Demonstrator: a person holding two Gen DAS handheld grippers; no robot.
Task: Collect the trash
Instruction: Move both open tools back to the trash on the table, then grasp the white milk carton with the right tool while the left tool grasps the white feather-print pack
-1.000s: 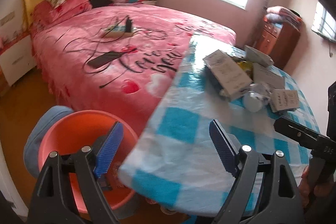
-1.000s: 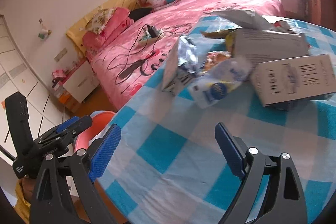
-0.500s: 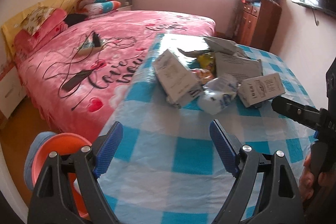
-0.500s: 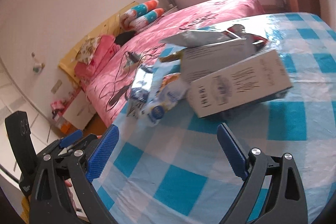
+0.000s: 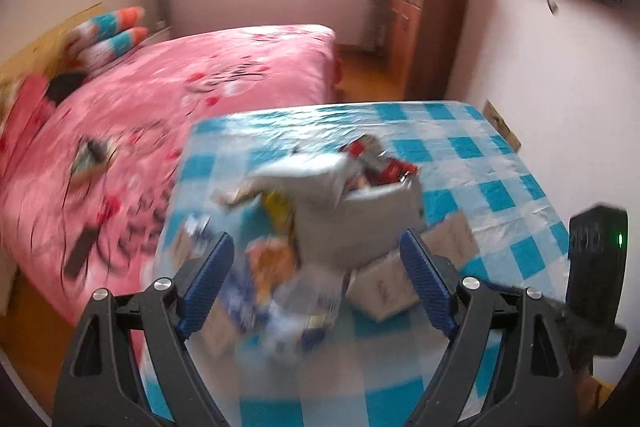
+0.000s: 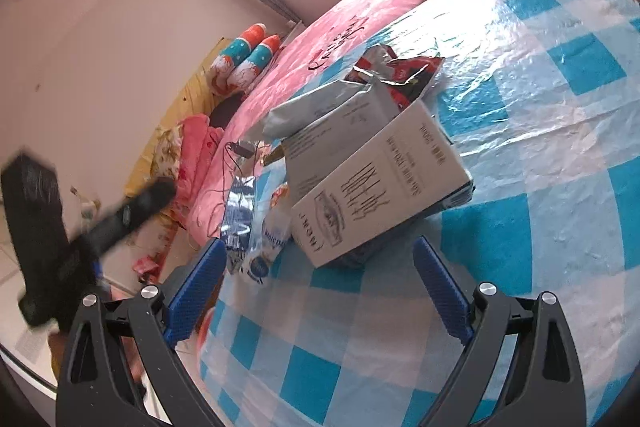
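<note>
A heap of trash (image 6: pixel 360 155) is seen on the checked worktop (image 6: pixel 540 187), just beside the pink bed (image 5: pixel 160 87). The left claw (image 5: pixel 316 279) is held wide and empty, the heap lying blurred just ahead between its fingers. The right claw (image 6: pixel 316 291) is likewise spread wide and empty, a white box (image 6: pixel 380 191) lying just beyond its tips.
</note>
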